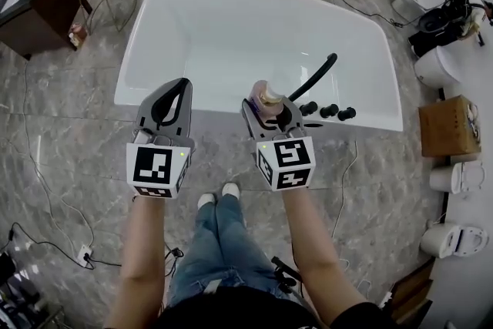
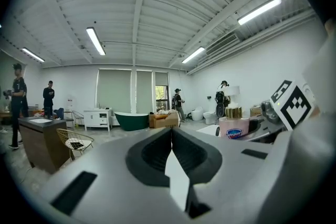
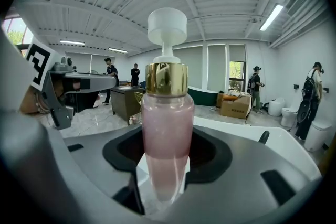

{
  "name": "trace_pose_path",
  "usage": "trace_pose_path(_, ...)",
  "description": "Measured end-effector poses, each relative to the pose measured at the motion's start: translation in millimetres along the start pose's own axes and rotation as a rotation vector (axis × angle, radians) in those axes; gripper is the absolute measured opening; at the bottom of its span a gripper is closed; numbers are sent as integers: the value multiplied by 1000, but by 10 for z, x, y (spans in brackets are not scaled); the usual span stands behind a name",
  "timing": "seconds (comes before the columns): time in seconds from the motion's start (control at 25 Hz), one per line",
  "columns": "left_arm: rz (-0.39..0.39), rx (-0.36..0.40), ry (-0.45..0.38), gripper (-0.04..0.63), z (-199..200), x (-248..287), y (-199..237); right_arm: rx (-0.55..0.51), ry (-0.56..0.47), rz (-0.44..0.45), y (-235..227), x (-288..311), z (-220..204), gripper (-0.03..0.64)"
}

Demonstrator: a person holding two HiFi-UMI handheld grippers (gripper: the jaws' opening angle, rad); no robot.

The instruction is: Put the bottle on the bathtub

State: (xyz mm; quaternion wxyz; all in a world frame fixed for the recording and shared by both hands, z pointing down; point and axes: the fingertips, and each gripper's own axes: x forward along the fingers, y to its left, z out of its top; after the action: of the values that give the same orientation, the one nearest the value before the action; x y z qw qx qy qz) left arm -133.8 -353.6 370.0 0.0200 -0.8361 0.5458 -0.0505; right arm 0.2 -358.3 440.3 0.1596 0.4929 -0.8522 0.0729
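The right claw (image 3: 166, 165) is pressed on the lower body of the tall pink translucent pump bottle (image 3: 167, 118) with a gold collar. It keeps the bottle upright so that its base can meet the near rim of the white oval bathtub (image 1: 218, 116), over which it hangs beside the black taps (image 1: 327, 110). The left claw (image 1: 174, 92), shut and empty, hangs aside, probably because one claw is enough.

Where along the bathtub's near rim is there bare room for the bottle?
The near rim is bare between the left hand-held gripper and the held bottle. Right of the bottle it is crowded: a black spout and three black knobs.
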Motion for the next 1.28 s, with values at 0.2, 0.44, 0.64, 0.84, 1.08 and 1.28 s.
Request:
trace_pose_path(0.2, 8, -23, 28, 12, -250, 220, 120, 18, 61, 20, -34, 456, -423, 229)
trace_pose_path(0.44, 21, -46, 50, 12, -467, 438, 214, 58, 138, 33, -105, 916, -916, 229)
trace_pose_path(0.64, 37, -48, 69, 12, -639, 529, 321, 70, 194, 20, -175, 1255, -1287, 229)
trace_pose_path(0.84, 46, -57, 98, 12, -831, 562, 415, 96, 238, -8, -281, 1499, -1616, 230)
trace_pose_path(1.08, 26, -22, 121, 12, -920, 630, 431, 92, 242, -41, -442, 1656, -1822, 229)
trace_pose_path(1.28, 31, -22, 126, 12, -989, 645, 466, 83, 239, -52, -510, 1773, -1922, 230)
